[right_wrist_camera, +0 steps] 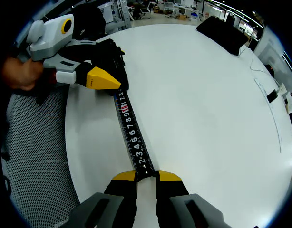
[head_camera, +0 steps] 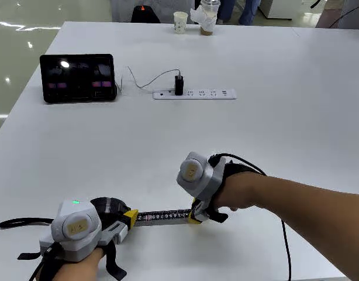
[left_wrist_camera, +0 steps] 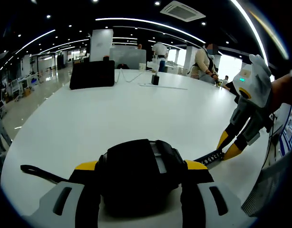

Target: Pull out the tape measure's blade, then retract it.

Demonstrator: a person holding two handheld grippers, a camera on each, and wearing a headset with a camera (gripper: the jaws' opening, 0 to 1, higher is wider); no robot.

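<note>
Your left gripper (left_wrist_camera: 142, 166) is clamped on the case (head_camera: 111, 208), one jaw on each flank, pinning it near your edge of the table (head_camera: 238, 140) at your left. Your right gripper (right_wrist_camera: 147, 176) has its jaws shut on the tip of the blade (right_wrist_camera: 129, 126), which lies flat on the table, numbers up. What matters now is the blade's long axis: it runs straight from the case's mouth to your right jaws, left to right along the near edge. A short run of it is out, so the pull looks only partly done. To draw more, your right hand would carry on rightwards in line with that axis. Any swing towards you or away would probably twist the blade at the mouth or kink it. The right hand is the moving one; the left only has to hold the case against the drag. The near edge sits just beside the blade along its whole run, so you have little room on that side. To your right the table is bare and gives open room. The tablet (head_camera: 78, 77), power strip (head_camera: 194, 93) and cups (head_camera: 180, 22) are well apart at the far side. A black strap (head_camera: 21, 222) trails left of the case, away from the blade's path
</note>
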